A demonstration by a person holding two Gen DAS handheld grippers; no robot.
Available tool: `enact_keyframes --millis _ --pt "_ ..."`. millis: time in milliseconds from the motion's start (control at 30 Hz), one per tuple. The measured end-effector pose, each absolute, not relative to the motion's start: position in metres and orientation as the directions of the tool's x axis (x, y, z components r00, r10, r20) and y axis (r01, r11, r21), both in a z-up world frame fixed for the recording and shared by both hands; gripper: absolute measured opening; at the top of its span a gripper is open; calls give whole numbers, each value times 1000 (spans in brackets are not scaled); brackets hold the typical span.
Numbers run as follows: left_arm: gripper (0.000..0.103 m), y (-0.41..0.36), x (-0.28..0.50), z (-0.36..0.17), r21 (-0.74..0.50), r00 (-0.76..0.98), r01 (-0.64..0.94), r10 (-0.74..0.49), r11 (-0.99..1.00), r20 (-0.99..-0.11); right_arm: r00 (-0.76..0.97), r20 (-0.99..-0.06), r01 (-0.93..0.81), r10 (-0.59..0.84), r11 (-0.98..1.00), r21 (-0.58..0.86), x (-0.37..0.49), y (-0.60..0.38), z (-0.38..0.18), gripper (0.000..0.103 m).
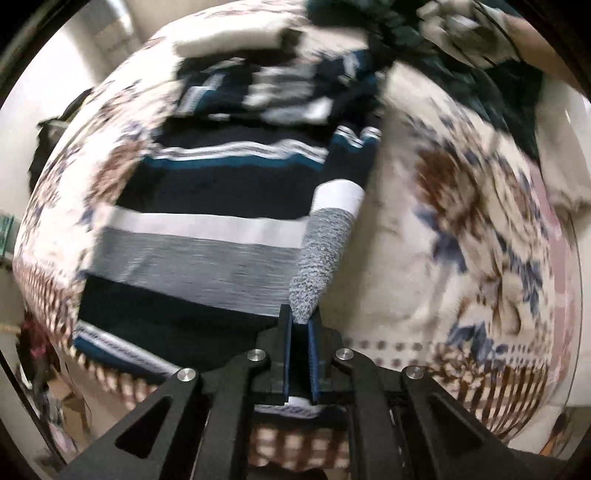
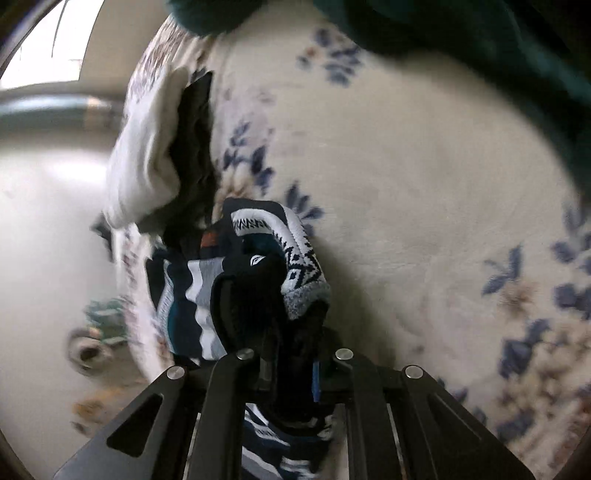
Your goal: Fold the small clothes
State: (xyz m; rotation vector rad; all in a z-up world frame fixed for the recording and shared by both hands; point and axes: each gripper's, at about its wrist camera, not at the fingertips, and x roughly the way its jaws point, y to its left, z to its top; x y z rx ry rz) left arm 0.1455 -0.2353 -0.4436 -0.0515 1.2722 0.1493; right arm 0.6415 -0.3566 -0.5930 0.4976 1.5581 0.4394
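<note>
Fold in progress: left claw clamped on striped garment edge, right claw gripping its bunched cloth. Next: lay flat on floral blanket.

One striped garment in navy, teal, white and grey lay spread in the left wrist view; the right wrist view showed one bunched striped piece of like colours, and whether it was the same garment could not be told; one white cloth and one black cloth lay together; one dark green fabric mass sat at the top; one floral cover lay beneath all; two grippers appeared, a left gripper and a right gripper.
</note>
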Motion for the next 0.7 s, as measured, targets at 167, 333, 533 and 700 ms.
enact_keyframes --millis 167,333,533,700 --pt "5 -169 137 -429 -41 311 -262 44 964 -950 -24 -870 7 493 870 493 640 -305 -542 12" --pt "5 -99 126 -426 -120 336 -351 5 929 -942 -27 -888 -1 460 888 460 638 -237 -513 12" --pt "2 -19 114 -446 -205 330 -426 -60 881 -942 -22 -935 -45 354 934 354 633 -111 -515 12" --pt "2 31 107 -469 -246 314 -447 -107 860 -943 -48 -967 -64 251 965 254 629 -14 -548 11"
